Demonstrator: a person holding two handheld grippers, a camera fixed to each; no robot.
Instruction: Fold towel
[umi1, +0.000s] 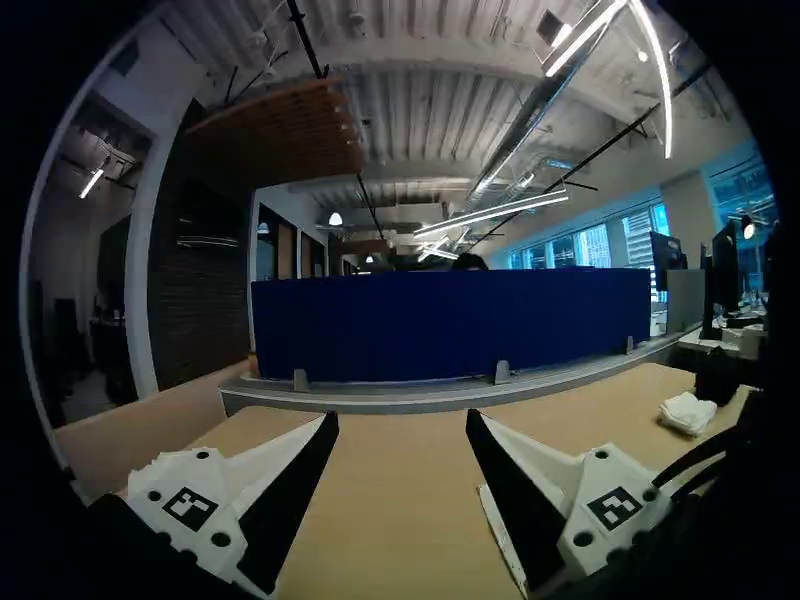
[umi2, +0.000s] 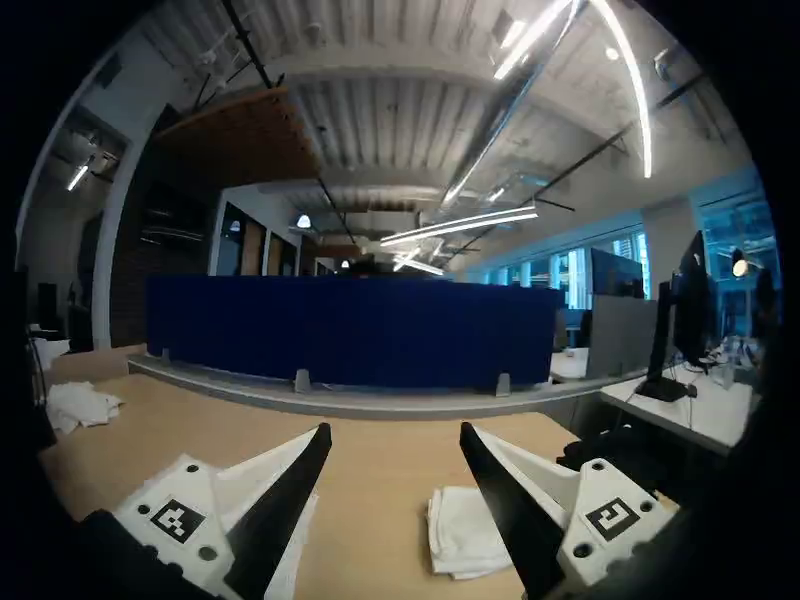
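The left gripper and right gripper are open, empty. A folded towel sits bottom middle; a messy towel, far left, looks not done.

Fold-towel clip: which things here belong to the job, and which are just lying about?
Job: folded white towel; crumpled white towel; left gripper, open; right gripper, open; wooden table.

Lying about: blue partition; monitor; white desk.
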